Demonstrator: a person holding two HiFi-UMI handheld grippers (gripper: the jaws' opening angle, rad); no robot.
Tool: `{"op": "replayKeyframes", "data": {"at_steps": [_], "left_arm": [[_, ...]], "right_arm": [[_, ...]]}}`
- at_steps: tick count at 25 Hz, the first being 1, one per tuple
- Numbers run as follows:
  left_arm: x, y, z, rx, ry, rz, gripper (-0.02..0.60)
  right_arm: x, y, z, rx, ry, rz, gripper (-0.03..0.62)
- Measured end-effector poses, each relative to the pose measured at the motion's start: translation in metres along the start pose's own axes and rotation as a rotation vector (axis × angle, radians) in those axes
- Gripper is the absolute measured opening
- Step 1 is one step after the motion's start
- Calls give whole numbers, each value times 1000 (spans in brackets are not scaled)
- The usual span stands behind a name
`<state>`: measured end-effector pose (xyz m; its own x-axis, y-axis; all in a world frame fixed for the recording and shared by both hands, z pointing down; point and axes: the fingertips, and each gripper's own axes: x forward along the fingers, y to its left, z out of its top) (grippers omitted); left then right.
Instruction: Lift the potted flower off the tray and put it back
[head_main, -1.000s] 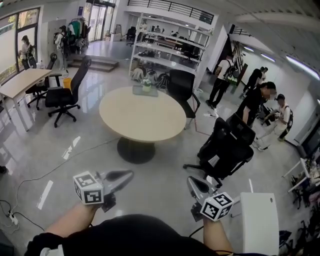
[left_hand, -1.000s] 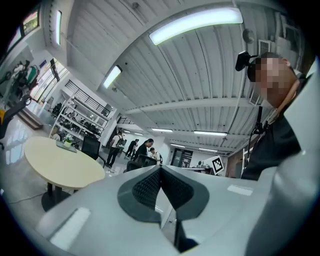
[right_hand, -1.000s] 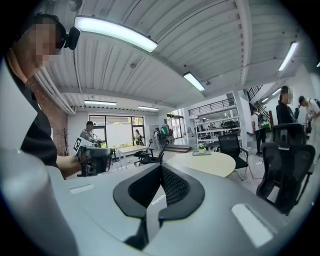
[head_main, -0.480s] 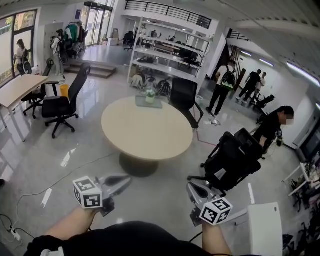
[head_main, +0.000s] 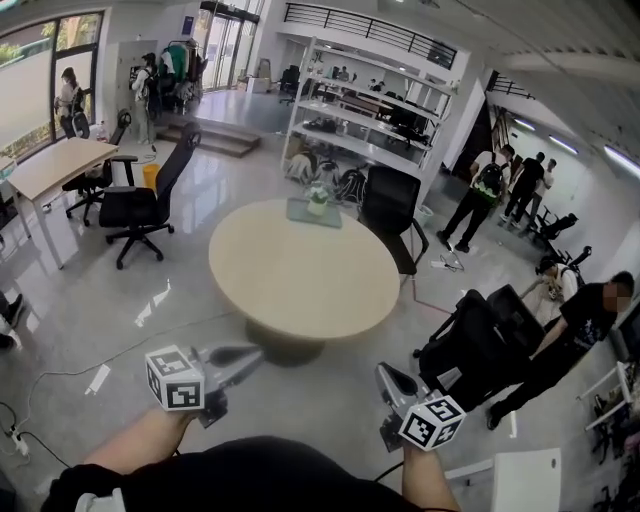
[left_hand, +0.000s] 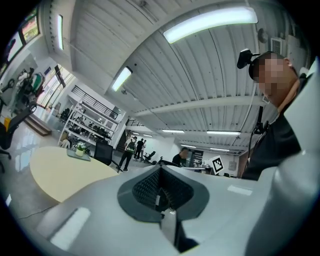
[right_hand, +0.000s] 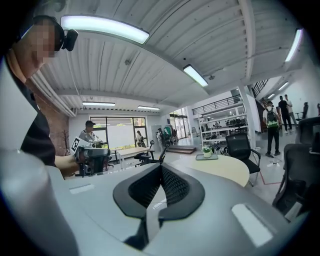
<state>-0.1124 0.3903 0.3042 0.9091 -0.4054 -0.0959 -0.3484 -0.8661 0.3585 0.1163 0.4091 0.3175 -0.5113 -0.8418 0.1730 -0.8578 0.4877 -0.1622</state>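
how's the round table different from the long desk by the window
The round table has a circular top on one central pedestal; the desk has a long rectangular top on thin legs. The round table carries a tray with the potted flower near its far edge; no tray shows on the desk. The round table stands mid-floor, the desk beside the window. Both have pale, wood-coloured tops.

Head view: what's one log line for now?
left gripper: shut, empty | right gripper: shut, empty | potted flower: on tray, round table | lift: not yet begun
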Motion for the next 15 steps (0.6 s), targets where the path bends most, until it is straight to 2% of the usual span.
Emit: {"op": "replayKeyframes", "data": {"at_steps": [6,11,15], "left_arm": [[74,-9,0,20,-30,57,0],[127,-23,-13,23,-15,91,0],[156,-10,-21,21,-1,113,0]], "right_arm": [[-1,-79,22,-27,-1,64,14],[-11,-131,23,-11,2,104,14],[3,-164,13,7,13,127,14]]}}
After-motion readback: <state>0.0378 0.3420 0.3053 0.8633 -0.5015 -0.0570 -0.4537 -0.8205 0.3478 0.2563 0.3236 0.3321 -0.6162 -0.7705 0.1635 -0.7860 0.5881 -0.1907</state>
